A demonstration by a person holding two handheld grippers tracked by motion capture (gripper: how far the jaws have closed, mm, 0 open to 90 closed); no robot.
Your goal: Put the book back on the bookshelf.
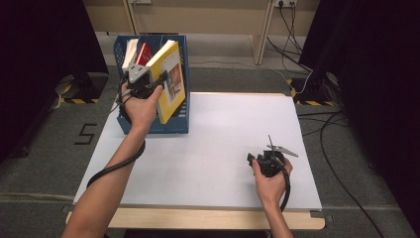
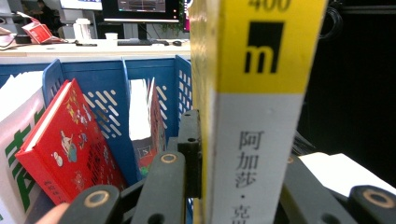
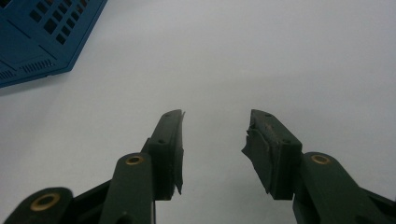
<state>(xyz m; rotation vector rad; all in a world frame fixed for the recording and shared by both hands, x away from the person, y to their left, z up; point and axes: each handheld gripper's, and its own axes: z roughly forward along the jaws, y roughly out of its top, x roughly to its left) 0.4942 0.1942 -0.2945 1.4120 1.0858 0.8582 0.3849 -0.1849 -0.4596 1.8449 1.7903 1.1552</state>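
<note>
Left tool (image 1: 147, 79) — jaws pinching the yellow book (image 1: 171, 84) by its spine edge, at the bin (image 1: 148, 126) standing on the far left corner of the surface (image 1: 218, 148). The book is a thick paperback, yellow-and-white spine with black printed characters, glossy cover; it sits tilted in the right-hand compartment, its top leaning toward the left. In the left gripper view the spine (image 2: 254, 107) stands upright between the black jaws, the flat pads pressed against both sides.

Bin: blue plastic, rectangular, walls perforated with slotted and square lattice, split by upright dividers. A red book (image 2: 70, 140) with a glossy illustrated cover leans in the compartment to the left; a white book (image 2: 16, 140) with green lettering lies beside it, touching it.

Right tool (image 1: 270, 161) — jaws spread, holding nothing, resting low over the surface near the right part of the near edge, well apart from the bin. Its pads (image 3: 261, 149) look rough and chipped at the edges. Surface: flat, matte white, rectangular, on a pale wooden base.
</note>
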